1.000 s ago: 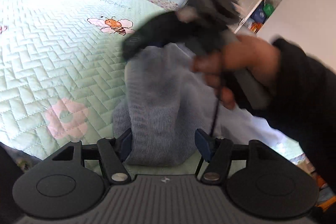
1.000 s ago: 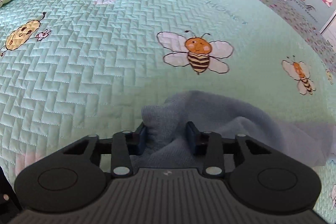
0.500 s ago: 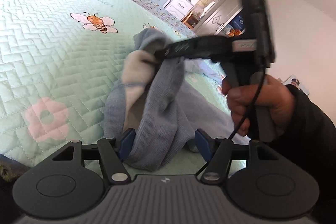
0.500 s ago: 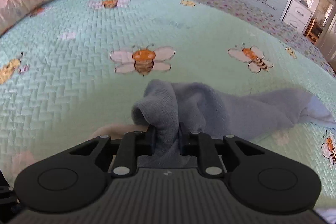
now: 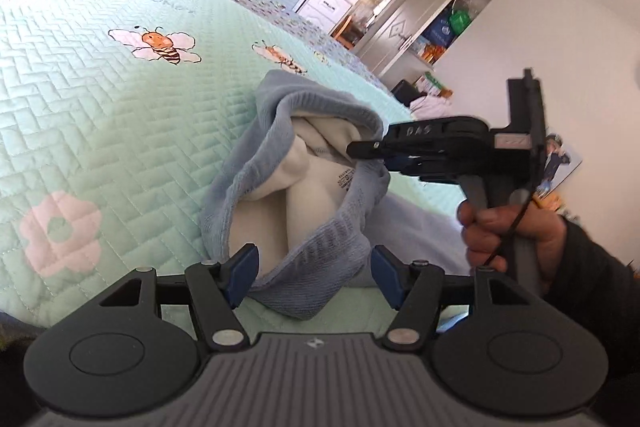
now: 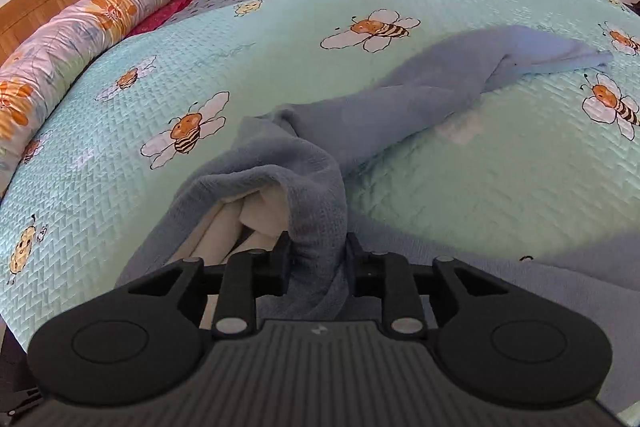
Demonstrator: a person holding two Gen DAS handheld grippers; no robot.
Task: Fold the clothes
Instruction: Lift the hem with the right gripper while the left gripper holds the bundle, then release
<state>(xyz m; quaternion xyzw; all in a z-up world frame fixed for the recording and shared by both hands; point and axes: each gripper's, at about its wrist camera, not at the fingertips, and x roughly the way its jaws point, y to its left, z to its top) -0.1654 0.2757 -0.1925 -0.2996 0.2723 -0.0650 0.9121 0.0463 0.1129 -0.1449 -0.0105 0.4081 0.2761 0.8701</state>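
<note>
Near the front edge of the bed (image 6: 120, 163), with its mint-green quilted cover printed with bees, your blue knitted garment with a cream lining (image 6: 304, 167) lies bunched at your end and stretched out thin toward the far right corner. Its long axis runs away from you, slanting to the right, and the narrow tail rests flat on the cover well apart from both tools.

Your right hand-held gripper (image 6: 316, 259) has a fold of the blue hem between its pads; its jaws are opening at this moment, and the cloth fills the gap, so the hold looks loose rather than firm. In the left wrist view you see it from the side (image 5: 362, 149), lifting the rim so the cream inside gapes.

Your left hand-held gripper (image 5: 312, 273) stands wide, with the lower rim of the garment sagging between its blue pads (image 5: 240, 273), the right one clear of the cloth, so it holds nothing.

Both tools are at the bunched end, the left one lower and nearer the cover. The next move likely turns on pulling that end against the long tail.
</note>
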